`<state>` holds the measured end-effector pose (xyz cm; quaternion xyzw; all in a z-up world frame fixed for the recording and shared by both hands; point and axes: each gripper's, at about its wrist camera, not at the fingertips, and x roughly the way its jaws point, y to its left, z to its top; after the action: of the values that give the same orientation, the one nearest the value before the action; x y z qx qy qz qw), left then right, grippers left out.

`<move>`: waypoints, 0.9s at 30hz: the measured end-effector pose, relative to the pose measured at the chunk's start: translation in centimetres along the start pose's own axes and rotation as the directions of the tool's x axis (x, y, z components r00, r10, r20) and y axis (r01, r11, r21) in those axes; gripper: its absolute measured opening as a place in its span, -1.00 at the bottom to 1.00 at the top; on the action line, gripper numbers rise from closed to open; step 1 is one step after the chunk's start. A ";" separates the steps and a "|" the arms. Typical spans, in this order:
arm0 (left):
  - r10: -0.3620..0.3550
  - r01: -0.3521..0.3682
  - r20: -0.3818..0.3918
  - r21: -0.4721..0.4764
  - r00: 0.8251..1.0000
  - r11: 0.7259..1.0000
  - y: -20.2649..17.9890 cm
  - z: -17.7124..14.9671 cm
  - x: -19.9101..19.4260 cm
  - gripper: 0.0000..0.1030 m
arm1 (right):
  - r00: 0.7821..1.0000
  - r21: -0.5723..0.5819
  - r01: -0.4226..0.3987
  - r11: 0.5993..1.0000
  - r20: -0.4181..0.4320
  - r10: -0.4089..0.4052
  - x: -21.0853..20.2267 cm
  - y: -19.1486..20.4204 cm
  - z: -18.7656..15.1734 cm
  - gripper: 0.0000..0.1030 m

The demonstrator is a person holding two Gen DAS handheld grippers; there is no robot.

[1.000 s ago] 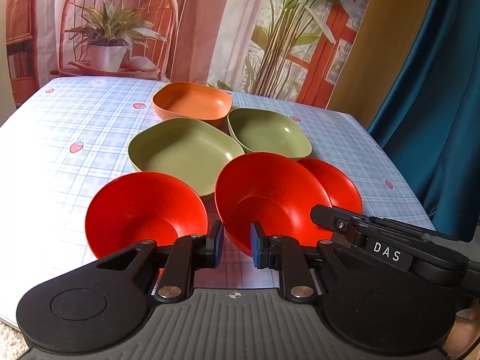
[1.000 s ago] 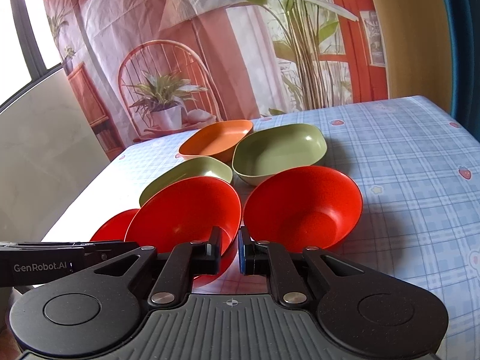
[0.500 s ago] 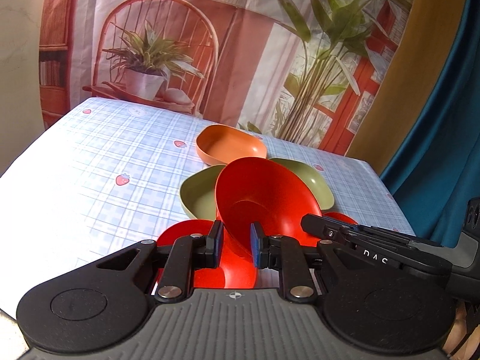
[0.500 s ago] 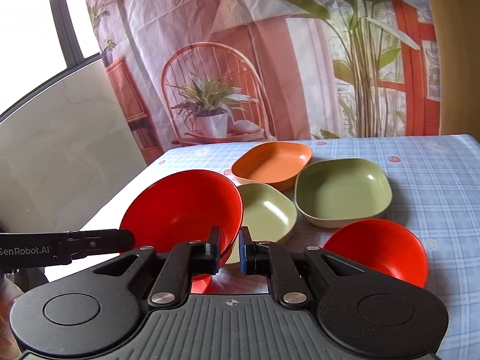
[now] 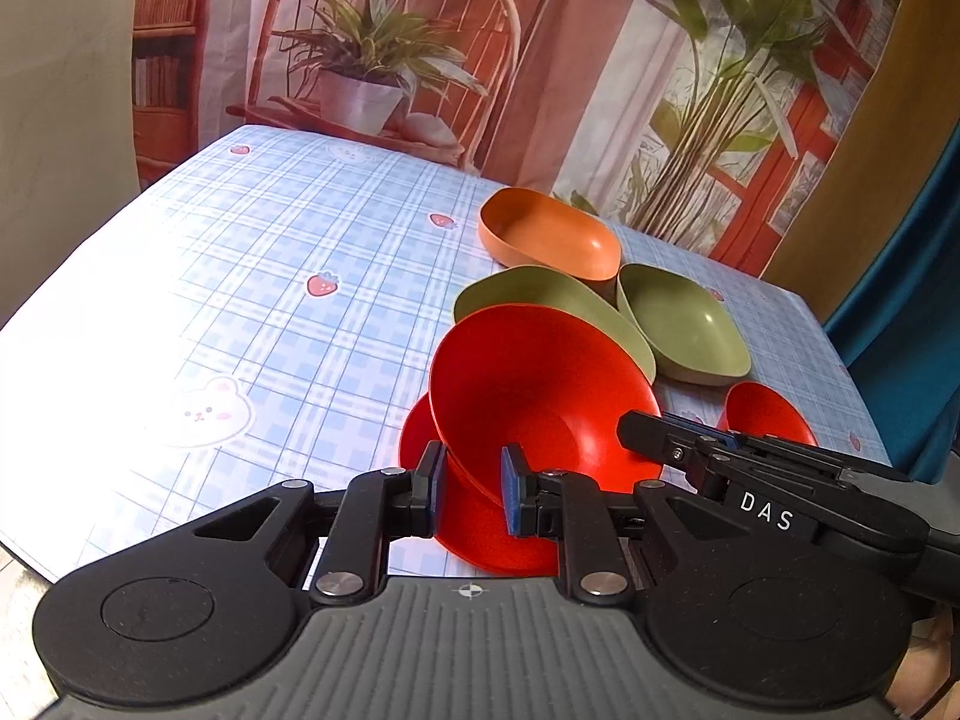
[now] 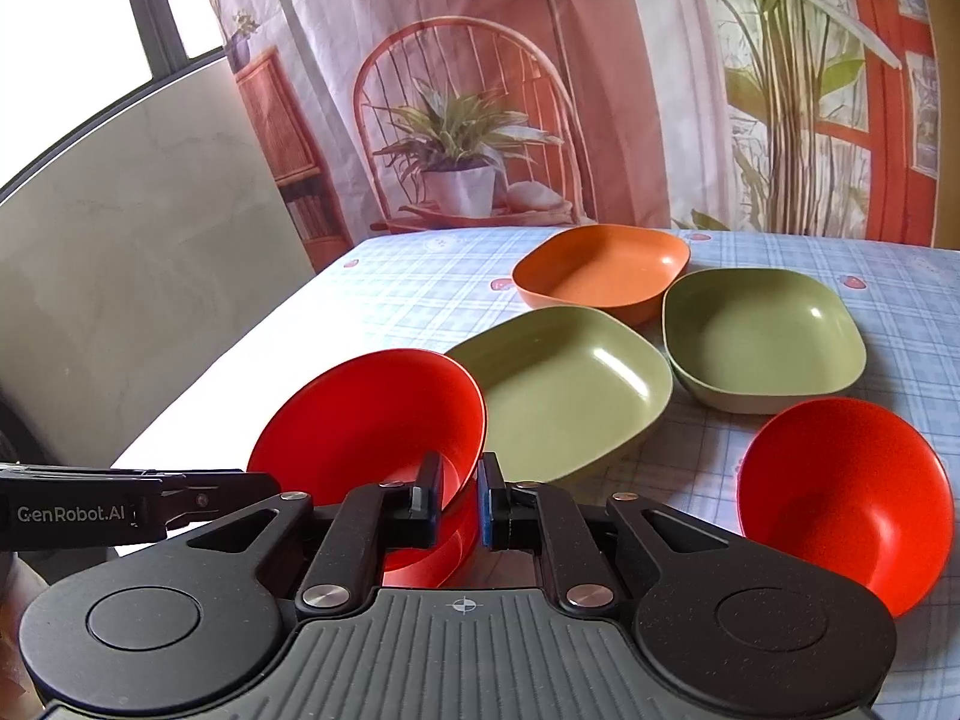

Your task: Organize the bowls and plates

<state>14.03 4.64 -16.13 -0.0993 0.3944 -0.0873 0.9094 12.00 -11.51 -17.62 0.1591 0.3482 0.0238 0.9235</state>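
1. Left wrist view: left gripper [image 5: 471, 495] clamps a red bowl [image 5: 540, 396] by its rim, now above a second red bowl [image 5: 420, 438], not beside it.
2. Held bowl tilts, mouth facing the camera.
3. Right gripper [image 6: 459, 501] is closed on the same rim.

Bright daylight glares off the tablecloth [image 5: 180, 312] — sharp focus, fisheye-bent edges.

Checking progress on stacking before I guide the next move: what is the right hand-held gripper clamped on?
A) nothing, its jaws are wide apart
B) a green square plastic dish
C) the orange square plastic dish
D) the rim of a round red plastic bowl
D: in the right wrist view the right hand-held gripper pinches the rim of the tilted round red plastic bowl, above another red piece.
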 end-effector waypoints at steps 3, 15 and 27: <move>0.004 -0.004 -0.015 -0.024 1.000 1.000 0.5 -0.1 0.1 -0.60 | 1.000 -0.011 -0.004 1.000 -0.013 0.004 0.3 0.2 -0.4 -0.78; 0.019 -0.020 -0.040 -0.021 0.999 1.000 0.5 -0.8 0.5 -0.60 | 0.999 -0.029 0.010 1.000 -0.042 -0.011 0.9 0.4 -1.1 -0.78; 0.018 -0.019 -0.051 -0.030 0.999 0.999 0.3 -0.9 1.0 -0.58 | 0.999 -0.049 0.019 0.999 -0.040 -0.021 0.8 0.6 -1.2 -0.78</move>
<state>14.08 4.59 -17.51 -0.1072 0.4196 -0.0754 0.8982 11.91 -10.49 -18.82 0.1327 0.3679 0.0260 0.9200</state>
